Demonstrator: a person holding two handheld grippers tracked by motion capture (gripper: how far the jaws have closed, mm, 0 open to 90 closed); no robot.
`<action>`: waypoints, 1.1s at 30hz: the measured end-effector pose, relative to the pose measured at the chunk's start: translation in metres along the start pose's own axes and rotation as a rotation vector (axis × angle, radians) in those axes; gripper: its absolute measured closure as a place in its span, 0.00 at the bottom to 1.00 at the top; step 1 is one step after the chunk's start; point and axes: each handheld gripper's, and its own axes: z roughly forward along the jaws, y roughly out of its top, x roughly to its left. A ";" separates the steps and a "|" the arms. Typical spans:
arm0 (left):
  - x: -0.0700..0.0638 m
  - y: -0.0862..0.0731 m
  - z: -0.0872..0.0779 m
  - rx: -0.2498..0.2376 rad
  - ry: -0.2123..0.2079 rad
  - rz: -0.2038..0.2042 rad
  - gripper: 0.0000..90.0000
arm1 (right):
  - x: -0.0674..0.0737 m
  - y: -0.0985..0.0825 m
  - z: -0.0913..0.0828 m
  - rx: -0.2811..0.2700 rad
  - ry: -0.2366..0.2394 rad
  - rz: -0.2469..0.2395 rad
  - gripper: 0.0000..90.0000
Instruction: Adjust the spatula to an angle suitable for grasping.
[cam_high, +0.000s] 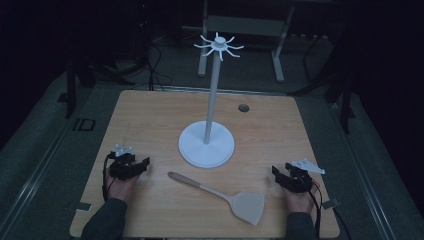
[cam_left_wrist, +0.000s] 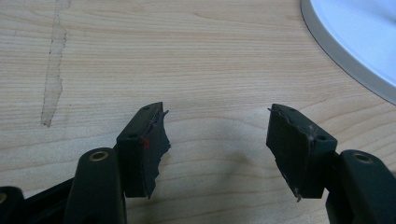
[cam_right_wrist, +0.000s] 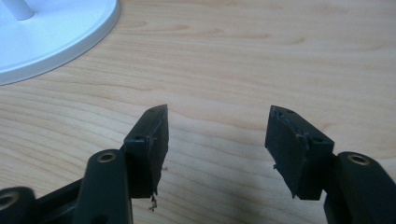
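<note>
progress: nothing started | spatula (cam_high: 225, 196) flat on table (cam_high: 150, 120), untouched, stand (cam_high: 206, 143) hooks bare | my left gripper (cam_high: 142, 165) and right gripper (cam_high: 276, 176) both spread wide, empty | left: grab, hang

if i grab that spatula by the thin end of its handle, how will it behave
The spatula looks stiff, so it probably won't flop. Its broad blade may make that end droop and twist in the jaws. Lying flat on the table, it should slide rather than roll if pushed.

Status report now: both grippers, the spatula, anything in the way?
Left gripper open, empty. Right gripper open, empty. Spatula flat on table between them, untouched. White hook stand behind it; path clear.
</note>
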 end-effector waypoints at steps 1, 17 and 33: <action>0.000 0.000 0.000 -0.001 0.000 0.000 0.42 | 0.002 0.001 -0.002 -0.008 -0.009 -0.015 0.44; -0.001 0.000 -0.002 -0.018 -0.002 0.001 0.42 | 0.035 0.022 -0.030 -0.076 0.092 -0.157 0.58; -0.001 0.000 -0.002 -0.019 0.000 0.003 0.42 | 0.086 0.040 -0.045 -0.027 0.230 -0.308 0.59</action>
